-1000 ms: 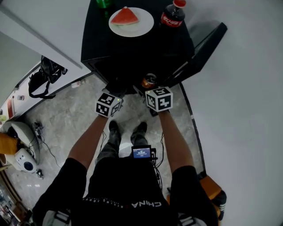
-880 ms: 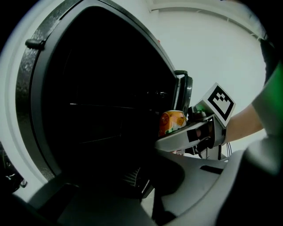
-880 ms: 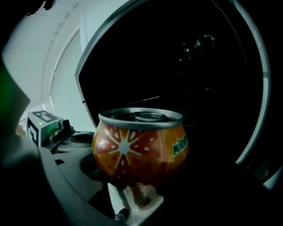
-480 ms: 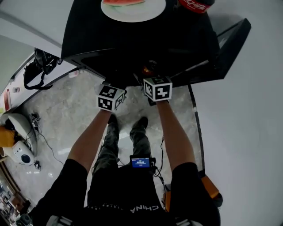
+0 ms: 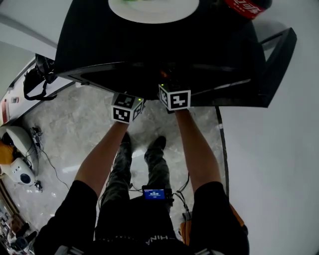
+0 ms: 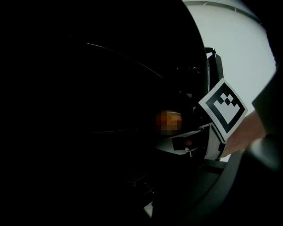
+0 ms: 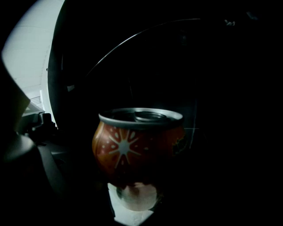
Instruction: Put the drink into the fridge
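Note:
A red drink can (image 7: 139, 145) with a white star pattern and a silver top fills the right gripper view, upright in the dark. My right gripper (image 7: 138, 174) is shut on it. From the left gripper view the can (image 6: 168, 121) shows as an orange spot beside the right gripper's marker cube (image 6: 223, 108). In the head view both marker cubes, left (image 5: 127, 107) and right (image 5: 174, 97), sit at the front edge of the black fridge (image 5: 149, 50). The jaws and the can are hidden under its top. The left gripper's jaws are lost in darkness.
The fridge door (image 5: 276, 64) stands open at the right. On the fridge top are a white plate (image 5: 152, 6) and a cola bottle (image 5: 246, 6). A black bag (image 5: 35, 79) and a white appliance (image 5: 17, 169) lie on the marble floor at left.
Both grippers have moved forward and down toward the fridge opening. The can, seen between the cubes a second ago, is now hidden under the fridge top in the head view.

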`<state>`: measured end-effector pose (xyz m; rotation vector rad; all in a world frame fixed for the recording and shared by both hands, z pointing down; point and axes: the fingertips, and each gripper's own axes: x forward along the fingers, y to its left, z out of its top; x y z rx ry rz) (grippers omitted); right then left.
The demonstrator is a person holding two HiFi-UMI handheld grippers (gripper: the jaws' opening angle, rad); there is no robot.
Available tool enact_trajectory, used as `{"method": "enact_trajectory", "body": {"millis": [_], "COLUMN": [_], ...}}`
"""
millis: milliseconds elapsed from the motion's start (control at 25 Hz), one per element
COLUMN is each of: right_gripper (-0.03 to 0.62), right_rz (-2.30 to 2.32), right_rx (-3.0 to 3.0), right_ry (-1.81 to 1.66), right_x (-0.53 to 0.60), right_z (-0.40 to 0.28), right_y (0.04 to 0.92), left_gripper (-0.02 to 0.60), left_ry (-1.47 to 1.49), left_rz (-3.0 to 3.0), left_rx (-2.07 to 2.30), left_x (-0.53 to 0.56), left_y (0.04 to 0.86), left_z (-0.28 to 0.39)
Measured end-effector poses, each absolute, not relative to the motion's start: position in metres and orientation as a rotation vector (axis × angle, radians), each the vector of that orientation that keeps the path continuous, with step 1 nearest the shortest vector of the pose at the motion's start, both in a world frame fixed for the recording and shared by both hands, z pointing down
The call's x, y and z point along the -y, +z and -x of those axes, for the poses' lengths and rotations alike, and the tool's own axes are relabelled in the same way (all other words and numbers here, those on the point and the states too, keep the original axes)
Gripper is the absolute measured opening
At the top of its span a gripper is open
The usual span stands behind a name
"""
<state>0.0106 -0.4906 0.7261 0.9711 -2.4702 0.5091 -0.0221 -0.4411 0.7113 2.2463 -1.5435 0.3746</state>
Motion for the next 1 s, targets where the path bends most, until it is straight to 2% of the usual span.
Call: {"method": "enact_trajectory", "body": {"millis": [1000], "right_gripper": [0.344], "right_rz": [-1.070], "right_rx": [2.533], "right_ry": [0.247], "right_x": [0.526], "right_z": [0.027], "right_y": [0.725], "left_gripper": [0.012], "left_ry": [0.459], "left_rz": [-2.055], "left_rx": [1.822], "left_x": [0.480], "left_y": [0.732], "left_z": [0.070]}}
